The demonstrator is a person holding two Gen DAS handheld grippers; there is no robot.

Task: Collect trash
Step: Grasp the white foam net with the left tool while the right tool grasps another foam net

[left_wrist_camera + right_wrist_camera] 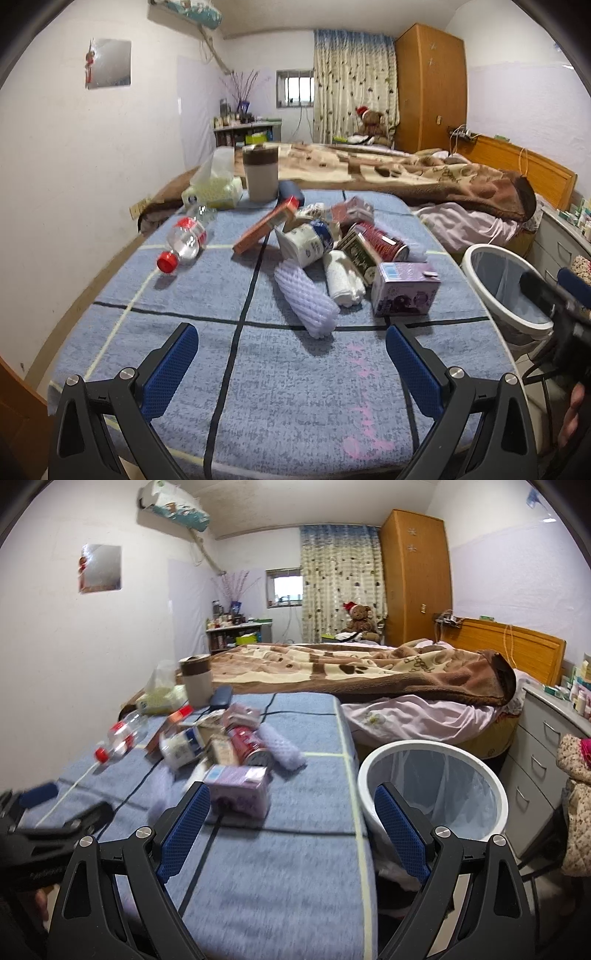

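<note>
Trash lies heaped on a blue cloth-covered table (pixel 280 387): a purple carton (pixel 404 293), a lavender foam net (pixel 306 297), a rolled white cloth (pixel 345 278), a red can (pixel 384 242), a white cup (pixel 306 245), an orange box (pixel 266 225) and a plastic bottle with a red cap (pixel 183 243). My left gripper (pixel 291 339) hovers open just short of the foam net. My right gripper (pixel 291 797) is open too, with the purple carton (pixel 240 788) close beyond its left finger. A white bin (pixel 436 786) with a clear liner stands off the table's right edge.
A tissue pack (pixel 214 188), a brown-lidded container (pixel 260 171) and a dark pouch (pixel 291 192) sit at the table's far end. A bed with a brown blanket (pixel 369 672) lies behind. Grey drawers (pixel 543 753) stand right of the bin.
</note>
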